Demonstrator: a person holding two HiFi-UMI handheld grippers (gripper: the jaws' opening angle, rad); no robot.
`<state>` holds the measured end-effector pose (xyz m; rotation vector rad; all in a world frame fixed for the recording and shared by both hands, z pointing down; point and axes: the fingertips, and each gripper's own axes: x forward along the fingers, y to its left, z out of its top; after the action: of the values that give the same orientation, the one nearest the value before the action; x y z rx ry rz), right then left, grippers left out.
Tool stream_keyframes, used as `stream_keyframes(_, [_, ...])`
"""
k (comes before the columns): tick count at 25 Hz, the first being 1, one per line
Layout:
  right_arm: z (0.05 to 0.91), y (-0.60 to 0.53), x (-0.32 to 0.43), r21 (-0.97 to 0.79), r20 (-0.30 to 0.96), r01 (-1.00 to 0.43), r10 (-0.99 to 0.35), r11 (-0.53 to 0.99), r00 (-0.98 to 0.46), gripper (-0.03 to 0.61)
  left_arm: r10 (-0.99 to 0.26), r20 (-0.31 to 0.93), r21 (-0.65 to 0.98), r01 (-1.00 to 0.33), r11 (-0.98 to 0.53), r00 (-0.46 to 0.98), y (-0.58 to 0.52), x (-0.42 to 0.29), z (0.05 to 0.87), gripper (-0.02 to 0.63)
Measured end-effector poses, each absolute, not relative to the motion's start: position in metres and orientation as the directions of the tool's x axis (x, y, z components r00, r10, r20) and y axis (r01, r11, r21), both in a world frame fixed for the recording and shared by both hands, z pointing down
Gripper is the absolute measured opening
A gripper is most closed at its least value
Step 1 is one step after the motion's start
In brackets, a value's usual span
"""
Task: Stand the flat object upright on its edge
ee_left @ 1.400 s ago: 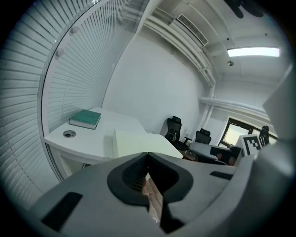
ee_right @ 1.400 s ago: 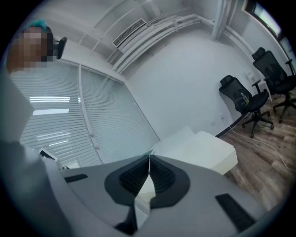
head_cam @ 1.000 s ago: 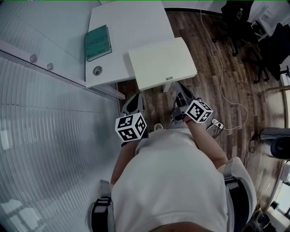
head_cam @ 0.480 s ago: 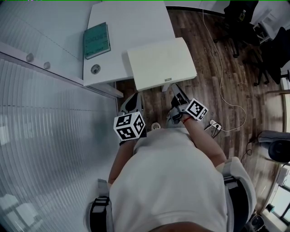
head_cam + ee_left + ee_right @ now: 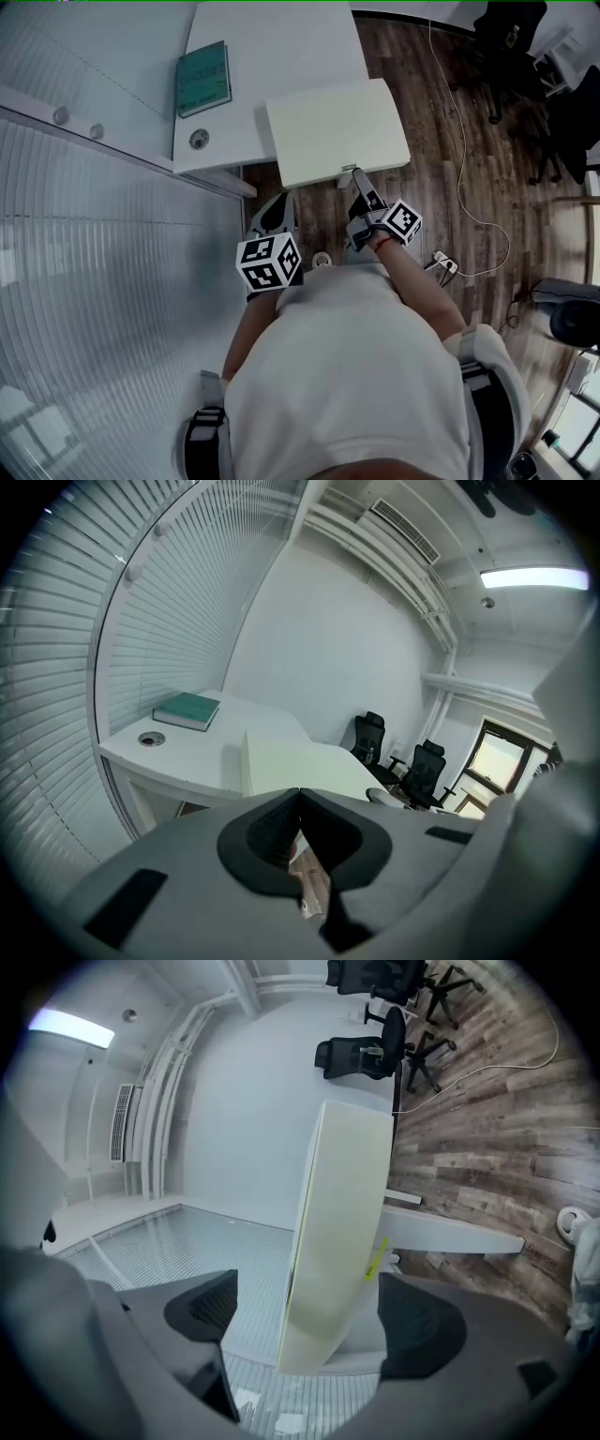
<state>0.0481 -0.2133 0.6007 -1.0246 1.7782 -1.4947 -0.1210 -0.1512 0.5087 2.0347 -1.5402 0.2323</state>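
The right gripper's [image 5: 319, 1321] jaws have just opened wide astride the near edge of the pale cream flat board [image 5: 342, 1222] lying at the white table's [image 5: 272, 56] near-right corner, untouched, so clamping looks next; the left gripper [image 5: 300, 794] is closed and empty.

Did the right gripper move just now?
Yes: the right gripper moved toward the cream board; its jaws have just been opening, the board's edge between them.

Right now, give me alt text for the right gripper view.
The right gripper has just been opening: its jaws stand wide apart with the edge of a cream board between them. Beyond are wood floor and black chairs.
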Motion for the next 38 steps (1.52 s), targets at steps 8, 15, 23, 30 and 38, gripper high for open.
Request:
stream_keyframes(8, [0.618,-0.234,0.040,-0.990,0.076,-0.143,-0.862,-0.004,-0.501,0.448,-0.825,0.473,0.331,-0.930,-0.160,0.310,-0.155,-0.120,0.513,0.020])
stream_keyframes(15, [0.619,-0.251,0.039,-0.990,0.094,-0.139,-0.894,-0.036,-0.438,0.448,-0.823,0.481,0.330,-0.932,-0.149,0.302,-0.152,-0.120,0.516,0.020])
stream_keyframes(23, [0.614,-0.276,0.043,-0.990,0.094,-0.134,-0.916,-0.045,-0.390,0.448,-0.825,0.484,0.331,-0.934,-0.137,0.293,-0.157,-0.121,0.514,0.020])
stream_keyframes(30, [0.617,-0.285,0.042,-0.992,0.095,-0.108,-0.927,-0.059,-0.362,0.448,-0.826,0.487,0.328,-0.936,-0.127,0.283,-0.153,-0.126,0.516,0.020])
stream_keyframes(38, [0.621,-0.294,0.045,-0.992,0.101,-0.110,-0.934,-0.067,-0.344,0.448,-0.828,0.488,0.325,-0.938,-0.120,0.276,-0.155,-0.128,0.515,0.020])
